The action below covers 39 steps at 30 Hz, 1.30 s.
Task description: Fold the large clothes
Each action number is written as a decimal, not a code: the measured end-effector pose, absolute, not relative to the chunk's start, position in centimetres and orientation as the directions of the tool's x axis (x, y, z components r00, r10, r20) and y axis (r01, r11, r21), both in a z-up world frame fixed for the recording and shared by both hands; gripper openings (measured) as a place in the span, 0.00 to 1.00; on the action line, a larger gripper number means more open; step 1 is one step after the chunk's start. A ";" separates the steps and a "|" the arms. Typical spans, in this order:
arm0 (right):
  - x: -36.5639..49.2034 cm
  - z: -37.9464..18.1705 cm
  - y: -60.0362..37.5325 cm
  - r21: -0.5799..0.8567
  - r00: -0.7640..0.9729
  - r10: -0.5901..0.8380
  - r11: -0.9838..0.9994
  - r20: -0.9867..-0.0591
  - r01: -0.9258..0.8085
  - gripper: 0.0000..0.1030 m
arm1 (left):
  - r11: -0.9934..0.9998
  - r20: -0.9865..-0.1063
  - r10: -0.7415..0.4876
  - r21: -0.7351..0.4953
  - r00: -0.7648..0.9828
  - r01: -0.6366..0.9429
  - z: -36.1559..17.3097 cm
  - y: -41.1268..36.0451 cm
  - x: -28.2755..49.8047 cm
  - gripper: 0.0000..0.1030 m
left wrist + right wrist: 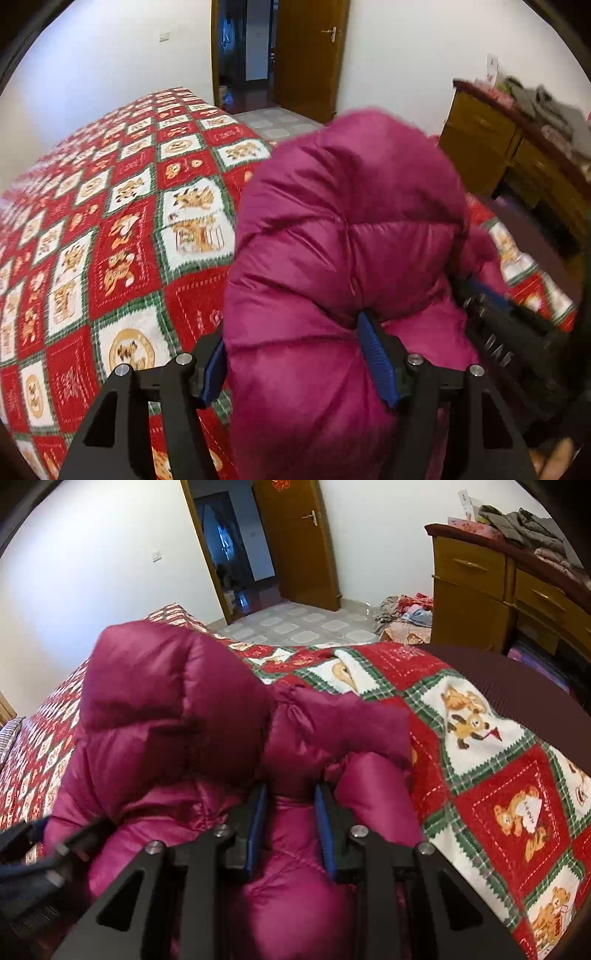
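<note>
- Magenta quilted jacket (343, 258) is lying bunched on the bed (122, 229), near the edge closest to the cameras, with its puffy bulk rising ahead of both tongs and its long axis seeming to run away from them toward the door (310, 55).
- Bed, under a red, white and green patchwork cover, is stretching away to the left and beyond the jacket, which I judge leaves room to lay a fold forward.
- Left tongs (301, 365) are straddling a thick roll of the jacket; the right blue pad is pressing into the fabric, but the left pad is sitting at the roll's edge and contact there is not certain, so I cannot tell whether they are gripping or only standing around it.
- Right tongs (291, 830) are pinching a narrower ridge of the jacket between both blue pads, closed on it.
- Both tongs are sitting side by side on the jacket's near end; the coming move is, in my judgement, turning on lifting that end and carrying it over toward the far bulk.
- Right wrist view is showing a loose flap of the jacket on the right and clothes heaped on the floor, which the left view is not showing.
- Left wrist view is showing the right tongs only as a dark blur at its right edge.
</note>
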State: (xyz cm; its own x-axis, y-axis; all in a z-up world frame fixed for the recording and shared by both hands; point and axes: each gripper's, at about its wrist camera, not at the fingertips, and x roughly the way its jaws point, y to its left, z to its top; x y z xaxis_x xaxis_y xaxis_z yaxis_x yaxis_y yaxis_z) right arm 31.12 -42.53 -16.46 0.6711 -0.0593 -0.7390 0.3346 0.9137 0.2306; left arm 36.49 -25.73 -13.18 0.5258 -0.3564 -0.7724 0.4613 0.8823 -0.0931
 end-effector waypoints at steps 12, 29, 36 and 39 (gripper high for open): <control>30.8 -17.1 -43.6 0.294 0.693 -0.018 0.897 -0.720 0.329 0.28 | 0.898 -0.786 -0.268 0.005 0.557 0.440 -14.9 -29.0 41.9 0.65; 31.7 -17.1 -43.5 0.269 0.682 -0.032 0.905 -0.730 0.330 0.28 | 0.890 -0.772 -0.250 0.054 0.584 0.452 -15.5 -28.3 41.2 0.66; 31.8 -17.0 -42.9 0.232 0.667 -0.061 0.911 -0.743 0.342 0.28 | 0.887 -0.771 -0.348 -0.086 0.533 0.454 -13.5 -23.7 36.8 0.65; 31.4 -16.5 -42.3 0.192 0.652 -0.105 0.910 -0.751 0.367 0.28 | 0.881 -0.765 -0.349 -0.071 0.541 0.469 -12.7 -22.6 34.7 0.65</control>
State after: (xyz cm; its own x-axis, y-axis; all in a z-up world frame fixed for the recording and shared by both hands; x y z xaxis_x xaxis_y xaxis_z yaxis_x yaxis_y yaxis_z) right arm 31.42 -42.34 -16.50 0.6522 -0.1045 -0.7508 0.3671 0.9101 0.1922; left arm 34.73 -22.57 -12.70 0.5406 -0.3491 -0.7655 0.4685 0.8806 -0.0707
